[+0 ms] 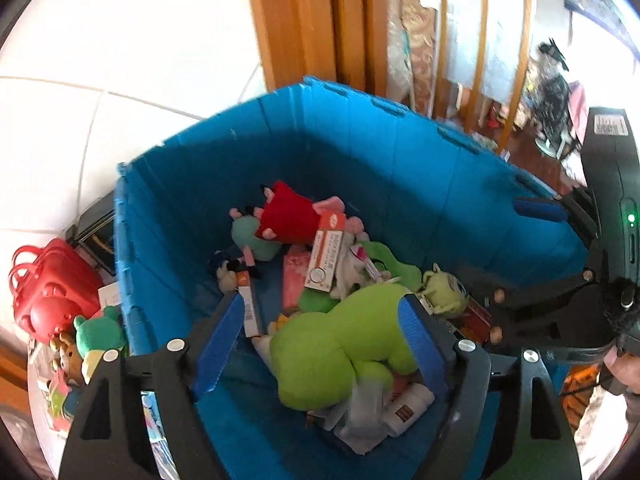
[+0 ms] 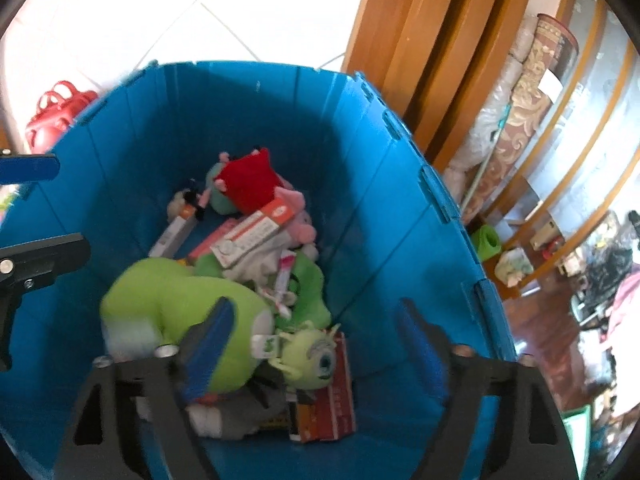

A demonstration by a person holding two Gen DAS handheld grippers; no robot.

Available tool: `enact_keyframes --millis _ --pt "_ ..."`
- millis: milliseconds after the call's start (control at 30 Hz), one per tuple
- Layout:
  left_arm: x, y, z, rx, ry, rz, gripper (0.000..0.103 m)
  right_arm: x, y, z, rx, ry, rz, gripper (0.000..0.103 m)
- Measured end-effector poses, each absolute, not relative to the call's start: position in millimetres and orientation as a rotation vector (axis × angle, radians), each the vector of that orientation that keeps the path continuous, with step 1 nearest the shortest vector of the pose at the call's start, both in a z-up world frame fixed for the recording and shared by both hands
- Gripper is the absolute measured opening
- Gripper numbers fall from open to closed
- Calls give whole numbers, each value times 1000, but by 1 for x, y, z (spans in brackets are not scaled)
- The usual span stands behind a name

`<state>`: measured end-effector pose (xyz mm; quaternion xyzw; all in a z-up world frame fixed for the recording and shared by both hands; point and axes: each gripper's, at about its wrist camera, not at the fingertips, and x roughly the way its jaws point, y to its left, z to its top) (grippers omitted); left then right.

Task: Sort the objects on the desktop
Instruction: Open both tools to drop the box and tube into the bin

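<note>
A: Two grippers hang over one blue bin (image 1: 192, 200) — the left gripper (image 1: 324, 328) and the right gripper (image 2: 316, 344), both with jaws spread wide and nothing between the blue pads.

B: What lies in the bin?

A: Nearest the left gripper, a large lime-green plush toy (image 1: 336, 340) lies on the heap; the left wrist view frames it between the two open fingers, but whether either pad touches it cannot be told. Just beside it, toward the bin's right wall, lies a small one-eyed green doll (image 2: 316, 352), resting on a red carton (image 2: 332, 404).

B: And deeper in the bin?

A: Toward the far wall lies a red plush (image 1: 286, 216) against a pale teal one (image 1: 250, 236), with a pink plush (image 2: 296, 208) beside them. A white-and-orange box (image 1: 326, 256) leans across the middle of the heap, and a narrower orange-topped box (image 1: 248, 304) lies near the left wall. A white bottle (image 1: 408, 404) shows at the near end, partly under the large plush toy.

B: Anything outside the bin?

A: A red bag (image 1: 48, 284) and a few small plush animals (image 1: 96, 332) sit just beyond its left wall. Wooden posts (image 1: 304, 20) rise behind the far wall — rolled rugs (image 2: 524, 112) stand to its right.
</note>
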<state>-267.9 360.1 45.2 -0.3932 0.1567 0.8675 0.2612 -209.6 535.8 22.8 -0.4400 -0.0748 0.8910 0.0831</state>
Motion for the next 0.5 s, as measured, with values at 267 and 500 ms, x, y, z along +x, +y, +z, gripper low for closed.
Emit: enact_keyframes --millis 267,500 --pt "-215 308 80 -811 299 2567 81 -180 499 52 -1166 -198 2788 103" --pt "-154 260 105 -547 161 2733 102 -128 462 73 -1035 -96 2847 103"
